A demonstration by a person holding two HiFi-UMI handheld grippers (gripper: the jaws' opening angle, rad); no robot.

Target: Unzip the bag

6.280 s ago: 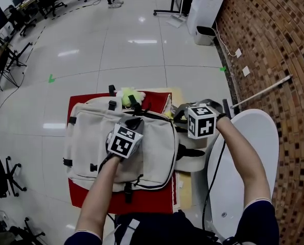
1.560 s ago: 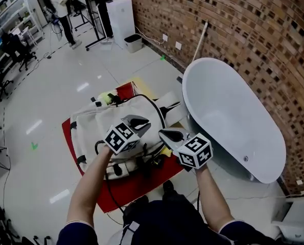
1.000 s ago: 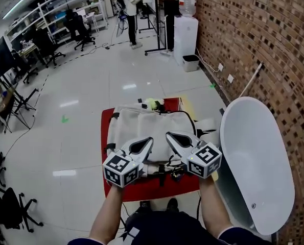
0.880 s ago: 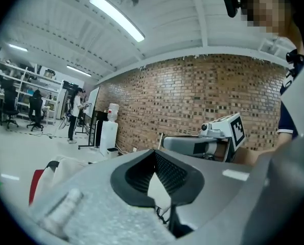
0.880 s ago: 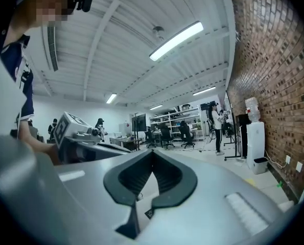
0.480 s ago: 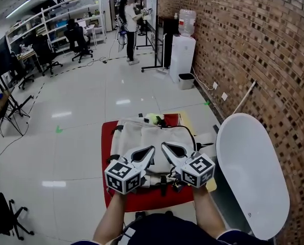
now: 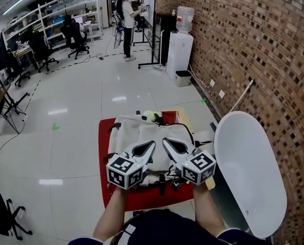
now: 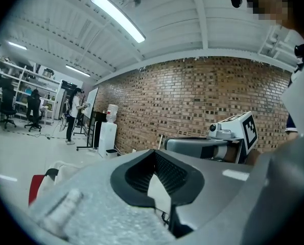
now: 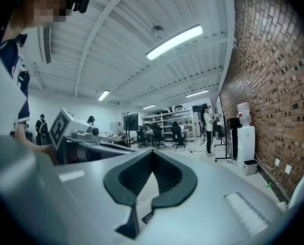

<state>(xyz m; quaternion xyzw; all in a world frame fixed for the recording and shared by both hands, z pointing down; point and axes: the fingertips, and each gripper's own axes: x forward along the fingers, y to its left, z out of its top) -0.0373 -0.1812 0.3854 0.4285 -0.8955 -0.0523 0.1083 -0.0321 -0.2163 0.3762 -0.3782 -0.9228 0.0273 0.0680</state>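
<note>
A cream backpack [image 7: 136, 131] lies flat on a red mat [image 7: 103, 139] on the floor, its black straps and buckles at the near end. Both grippers hang side by side in the air over that near end, touching nothing. My left gripper [image 7: 150, 145] is shut and empty, and so is my right gripper [image 7: 166, 141]; their tips point away from me and nearly meet. In the left gripper view the left gripper's jaws [image 8: 155, 153] are together, with the right gripper's marker cube [image 8: 239, 129] beside them. The right gripper view shows the right gripper [image 9: 153, 152] shut, nothing between the pads.
A long white tub [image 7: 246, 170] stands to the right of the mat along the brick wall. A yellow-green soft thing [image 7: 150, 116] lies at the bag's far end. A water dispenser [image 7: 183, 42], a person [image 7: 126, 17], shelves and office chairs stand far back.
Several seconds ago both grippers were down on the bag; they now hover off it, side by side. Over the last second they hardly shifted, and the head view tipped up.
</note>
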